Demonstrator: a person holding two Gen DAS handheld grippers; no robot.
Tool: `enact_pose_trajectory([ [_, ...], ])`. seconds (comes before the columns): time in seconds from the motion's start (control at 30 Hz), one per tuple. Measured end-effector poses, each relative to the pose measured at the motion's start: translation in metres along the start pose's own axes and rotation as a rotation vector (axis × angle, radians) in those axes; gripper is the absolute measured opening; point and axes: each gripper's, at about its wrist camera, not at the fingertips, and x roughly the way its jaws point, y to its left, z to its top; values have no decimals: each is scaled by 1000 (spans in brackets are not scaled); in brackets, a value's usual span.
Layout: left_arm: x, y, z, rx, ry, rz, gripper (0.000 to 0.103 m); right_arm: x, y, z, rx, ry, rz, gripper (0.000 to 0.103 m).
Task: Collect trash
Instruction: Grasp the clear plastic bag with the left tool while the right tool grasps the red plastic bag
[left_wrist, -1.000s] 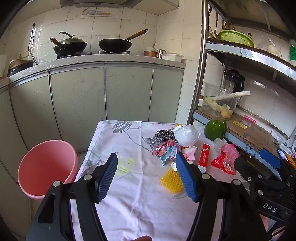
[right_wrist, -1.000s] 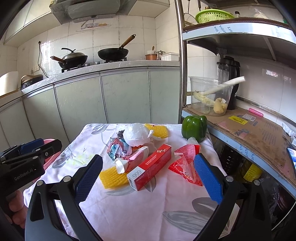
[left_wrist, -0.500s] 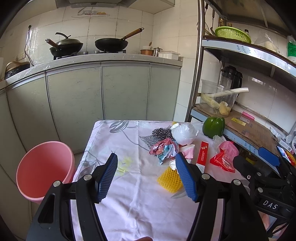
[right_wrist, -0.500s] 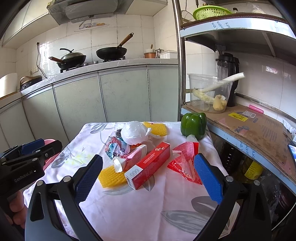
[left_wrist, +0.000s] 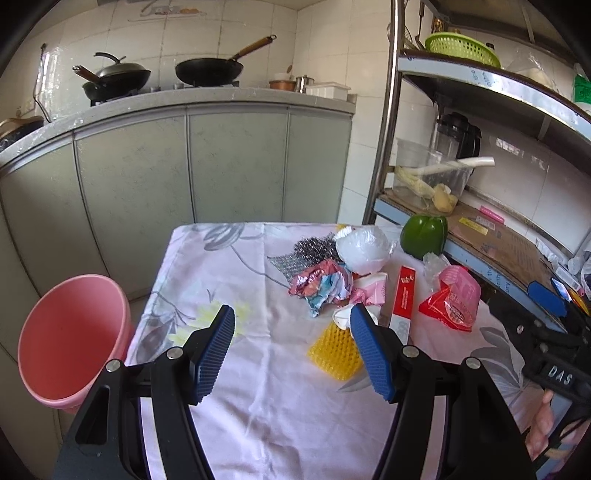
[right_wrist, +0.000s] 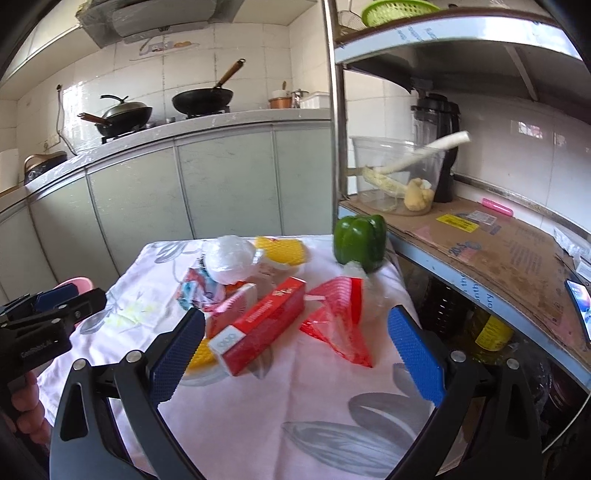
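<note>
- the left gripper (left_wrist: 291, 347) hangs above the near part of the table (left_wrist: 229, 280) with its blue pads spread wide and nothing between them.
- the right gripper (right_wrist: 295, 350) is also spread wide and empty, over the near right part of the table; the red box (right_wrist: 260, 328) and the red plastic bag (right_wrist: 340, 317) show between its fingers, farther off.
- the trash lies in a loose cluster on the floral cloth: a crumpled colourful wrapper (left_wrist: 323, 286), a white plastic bag (left_wrist: 364, 249), a pink carton (right_wrist: 232, 306) touching the red box, a yellow mesh piece (left_wrist: 334, 350) and a metal scourer (left_wrist: 314, 251).
- a second yellow mesh piece (right_wrist: 282, 249) sits at the far side, behind the white bag.
- a green pepper (right_wrist: 358, 242) stands upright at the far right corner, near the shelf.
- a pink bucket (left_wrist: 70, 339) stands on the floor, left of the table, open and seemingly empty.
</note>
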Motion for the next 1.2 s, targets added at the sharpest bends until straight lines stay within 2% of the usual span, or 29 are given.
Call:
enact_pose_trajectory([
  [0.2, 23, -2, 1, 9, 79, -79, 65, 12, -24, -6, 38, 62, -8, 100],
  [0.37, 40, -1, 9, 13, 102, -99, 62, 23, -39, -10, 89, 108, 8, 100],
  [0.53, 59, 0, 26, -3, 133, -133, 56, 31, -45, -6, 114, 124, 19, 99],
  [0.7, 78, -13, 53, -42, 155, -213, 56, 38, -47, 5, 122, 119, 28, 99],
  [0.97, 125, -35, 81, -62, 209, -213, 62, 58, -55, 14, 148, 146, 23, 99],
  [1.13, 155, -43, 83, -67, 259, -228, 62, 70, -55, 17, 144, 168, 26, 99],
  [1.2, 162, -46, 80, -51, 271, -226, 58, 74, -54, 17, 135, 177, 30, 99],
])
